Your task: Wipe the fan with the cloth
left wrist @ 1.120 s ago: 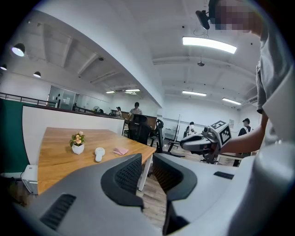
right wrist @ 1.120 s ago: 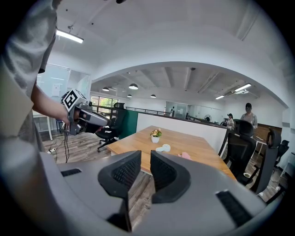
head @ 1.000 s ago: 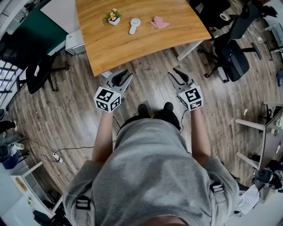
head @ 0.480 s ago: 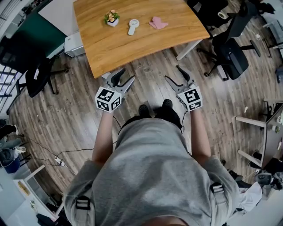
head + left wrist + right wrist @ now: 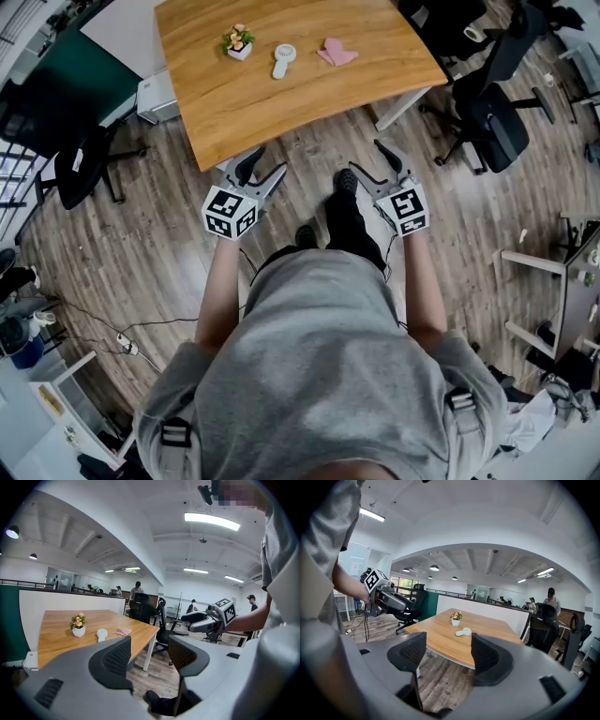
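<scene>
— Moved, item one: my left gripper point(image 5: 270, 159) and right gripper point(image 5: 365, 157) have both just been spreading their jaws, and nothing sits between either pair. Item two: my black shoe point(image 5: 345, 180) has stepped toward the light wooden table point(image 5: 281, 108).
— Task's things?
— Small white handheld fan point(image 5: 282, 58): lying on the table's far part, untouched. Crumpled pink cloth point(image 5: 337, 51): beside it, apart. Small potted flower point(image 5: 239, 39): on the fan's other side.
— Progress?
— None, I judge. Cloth to fetch, fan to wipe.
</scene>
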{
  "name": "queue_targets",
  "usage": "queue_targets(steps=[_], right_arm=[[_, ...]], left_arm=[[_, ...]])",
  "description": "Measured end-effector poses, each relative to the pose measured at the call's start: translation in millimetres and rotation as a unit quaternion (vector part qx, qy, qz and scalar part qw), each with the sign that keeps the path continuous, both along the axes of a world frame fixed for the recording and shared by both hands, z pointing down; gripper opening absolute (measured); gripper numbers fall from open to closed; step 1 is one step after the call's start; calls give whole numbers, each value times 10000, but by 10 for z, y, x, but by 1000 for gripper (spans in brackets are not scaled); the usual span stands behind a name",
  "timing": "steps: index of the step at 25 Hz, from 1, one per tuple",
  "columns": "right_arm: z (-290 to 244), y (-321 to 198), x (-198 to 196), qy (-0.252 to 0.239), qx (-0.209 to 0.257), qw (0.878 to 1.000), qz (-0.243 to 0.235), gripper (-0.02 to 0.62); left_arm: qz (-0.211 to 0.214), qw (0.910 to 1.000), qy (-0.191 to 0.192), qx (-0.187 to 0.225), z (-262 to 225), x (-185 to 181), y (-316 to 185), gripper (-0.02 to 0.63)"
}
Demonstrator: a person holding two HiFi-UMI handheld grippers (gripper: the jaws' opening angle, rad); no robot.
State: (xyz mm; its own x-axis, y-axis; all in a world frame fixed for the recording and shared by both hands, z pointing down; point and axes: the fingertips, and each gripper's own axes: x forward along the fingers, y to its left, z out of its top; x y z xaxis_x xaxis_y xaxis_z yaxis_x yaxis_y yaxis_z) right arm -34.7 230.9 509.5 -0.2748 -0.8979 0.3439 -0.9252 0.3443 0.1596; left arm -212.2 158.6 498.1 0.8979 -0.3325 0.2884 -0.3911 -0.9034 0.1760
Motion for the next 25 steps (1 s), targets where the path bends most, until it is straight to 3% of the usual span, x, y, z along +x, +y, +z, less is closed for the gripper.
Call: queue_targets(steps=[11, 25], right_arm=[[40, -390, 110, 0, -18, 10000, -67, 307], [228, -1165, 644, -114, -376, 9984, -413, 304]], left_arm=[[-101, 9999, -67, 71, 11, 120, -370, 249], [-486, 9984, -180, -230, 173, 584, -1025, 249]])
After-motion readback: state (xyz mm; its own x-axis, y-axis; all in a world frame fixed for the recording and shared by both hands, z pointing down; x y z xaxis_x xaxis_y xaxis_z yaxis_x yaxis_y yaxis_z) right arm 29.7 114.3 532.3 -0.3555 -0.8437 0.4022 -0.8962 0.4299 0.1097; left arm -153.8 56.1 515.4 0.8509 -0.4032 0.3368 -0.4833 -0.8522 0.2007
